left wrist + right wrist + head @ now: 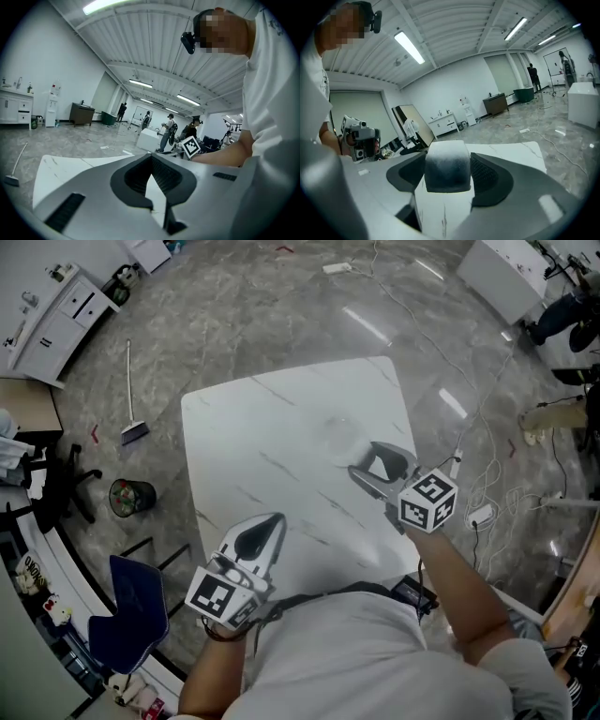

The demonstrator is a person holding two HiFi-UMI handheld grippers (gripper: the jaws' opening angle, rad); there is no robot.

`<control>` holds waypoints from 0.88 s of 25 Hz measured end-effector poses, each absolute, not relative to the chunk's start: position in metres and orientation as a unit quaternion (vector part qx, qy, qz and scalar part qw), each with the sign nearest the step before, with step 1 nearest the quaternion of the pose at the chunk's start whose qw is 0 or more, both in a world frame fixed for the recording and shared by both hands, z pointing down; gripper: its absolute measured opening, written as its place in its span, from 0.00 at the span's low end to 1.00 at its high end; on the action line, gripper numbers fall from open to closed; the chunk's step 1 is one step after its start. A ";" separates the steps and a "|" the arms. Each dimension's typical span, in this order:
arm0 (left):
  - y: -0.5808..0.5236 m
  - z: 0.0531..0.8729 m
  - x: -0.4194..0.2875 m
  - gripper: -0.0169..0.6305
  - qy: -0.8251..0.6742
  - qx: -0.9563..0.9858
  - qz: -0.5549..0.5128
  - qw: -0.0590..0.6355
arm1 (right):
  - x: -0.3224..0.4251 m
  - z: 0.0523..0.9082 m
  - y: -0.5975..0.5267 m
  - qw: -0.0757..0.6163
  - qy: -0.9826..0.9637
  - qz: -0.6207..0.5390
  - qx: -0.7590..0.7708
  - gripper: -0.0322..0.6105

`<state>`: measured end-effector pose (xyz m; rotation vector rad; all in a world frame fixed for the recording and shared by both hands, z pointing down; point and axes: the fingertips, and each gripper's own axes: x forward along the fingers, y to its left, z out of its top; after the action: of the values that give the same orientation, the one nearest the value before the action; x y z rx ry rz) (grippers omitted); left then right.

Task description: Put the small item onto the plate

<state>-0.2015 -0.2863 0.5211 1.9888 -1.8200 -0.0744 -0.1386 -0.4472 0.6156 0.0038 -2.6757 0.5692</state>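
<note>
- The only print to read is on the cubes of your tongs. The cube of the right one point(428, 501) and the cube of the left one point(220, 594) both carry black-and-white square markers, which are patterns and not words.
- Your right gripper point(366, 458) is closed on the small rounded block point(447, 168), which is white on top and fades to dark grey lower down. The block sits between the two ribbed pads, touches both, and fills the gap near the tips.
- This gripper hangs with the block above the white marble-look square table point(272, 427), over the part of the table near its right edge.
- Your left gripper point(151, 156) has its jaws together at the tips and nothing is between them. It is over the near edge of the table, well apart from the block.
- Near the middle of the table, just beyond the right gripper's tips, there is a faint round clear shape point(342, 434). I cannot tell surely if it is the plate.
</note>
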 end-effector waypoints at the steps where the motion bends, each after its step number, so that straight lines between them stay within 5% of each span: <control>1: -0.286 0.528 -0.204 0.04 -0.663 0.714 -0.027 0.224 | -0.143 0.628 -0.450 0.213 -0.957 0.199 -0.003 0.50; 22: -0.303 0.622 -0.227 0.04 -0.686 0.672 -0.010 0.279 | -0.196 0.818 -0.499 0.409 -0.908 0.090 -0.007 0.50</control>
<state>-0.2268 -0.3033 0.6216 1.8041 -1.8399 -0.0263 -0.1964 -0.4995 0.8180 -0.0184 -2.2870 0.2262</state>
